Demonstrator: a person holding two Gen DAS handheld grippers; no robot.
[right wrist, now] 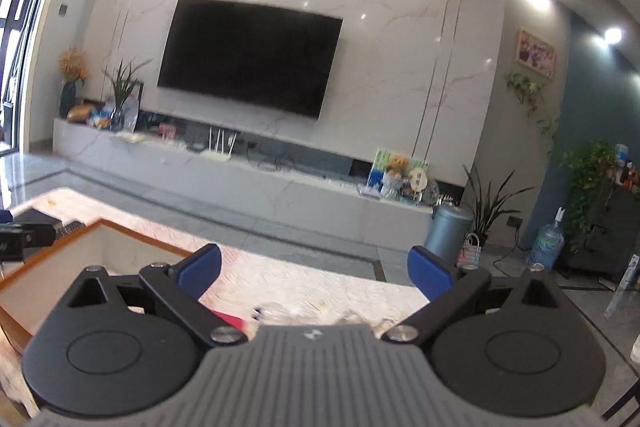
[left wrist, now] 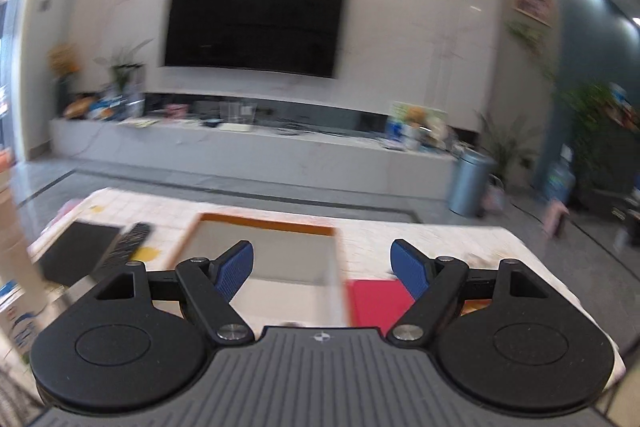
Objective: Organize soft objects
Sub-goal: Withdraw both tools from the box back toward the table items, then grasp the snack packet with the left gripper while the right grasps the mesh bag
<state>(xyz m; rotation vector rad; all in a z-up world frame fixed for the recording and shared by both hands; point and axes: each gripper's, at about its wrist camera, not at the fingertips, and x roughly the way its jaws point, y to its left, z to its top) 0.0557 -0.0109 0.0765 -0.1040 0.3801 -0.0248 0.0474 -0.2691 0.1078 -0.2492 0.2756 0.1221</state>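
My left gripper [left wrist: 322, 267] is open and empty, held above a white patterned table [left wrist: 400, 239]. Below it stands an open box with an orange rim [left wrist: 264, 225] and a pale inside. A red flat soft item [left wrist: 376, 297] lies right of the box, partly hidden by the gripper body. My right gripper [right wrist: 314, 273] is open and empty above the same table [right wrist: 300, 279]. The box rim [right wrist: 132, 235] shows at its left, and a sliver of the red item [right wrist: 228, 319] and some clear crumpled wrapping [right wrist: 288, 311] lie just beyond the gripper body.
A black flat item [left wrist: 76, 251] and a remote control [left wrist: 128, 239] lie on the table's left. Beyond the table are the floor, a long TV bench [left wrist: 256, 147] with clutter, a wall TV [left wrist: 256, 23], a grey bin [left wrist: 470, 183] and plants at the right.
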